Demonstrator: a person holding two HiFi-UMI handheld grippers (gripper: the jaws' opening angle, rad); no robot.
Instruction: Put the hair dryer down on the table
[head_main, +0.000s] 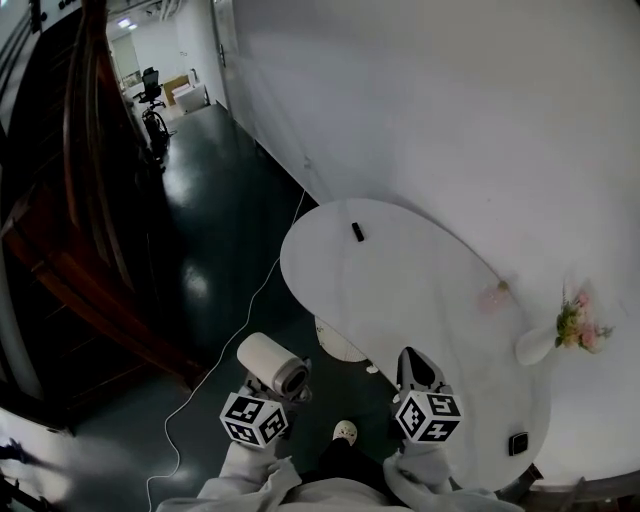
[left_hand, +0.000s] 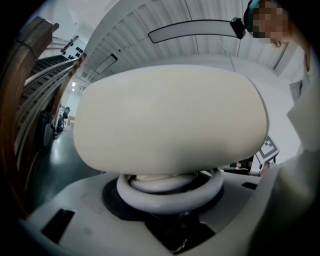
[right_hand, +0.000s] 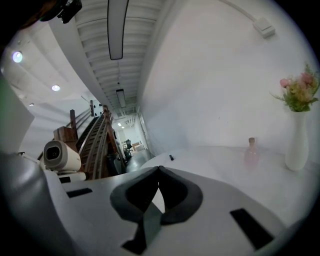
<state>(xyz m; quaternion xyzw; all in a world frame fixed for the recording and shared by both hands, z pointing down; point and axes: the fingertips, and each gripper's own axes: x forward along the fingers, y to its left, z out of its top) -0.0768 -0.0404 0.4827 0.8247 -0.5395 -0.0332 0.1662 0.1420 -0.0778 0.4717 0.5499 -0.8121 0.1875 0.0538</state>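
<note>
The left gripper (head_main: 276, 390) is grasping the hair dryer (head_main: 272, 362); the right gripper (head_main: 415, 367) is sitting clenched, empty. Best lowering it level, gently, onto the desk (head_main: 400, 270) at one o'clock.

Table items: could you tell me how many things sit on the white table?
4: a small black object at the far end, a pink bottle, a vase of flowers by the wall, a black box nearest.
</note>
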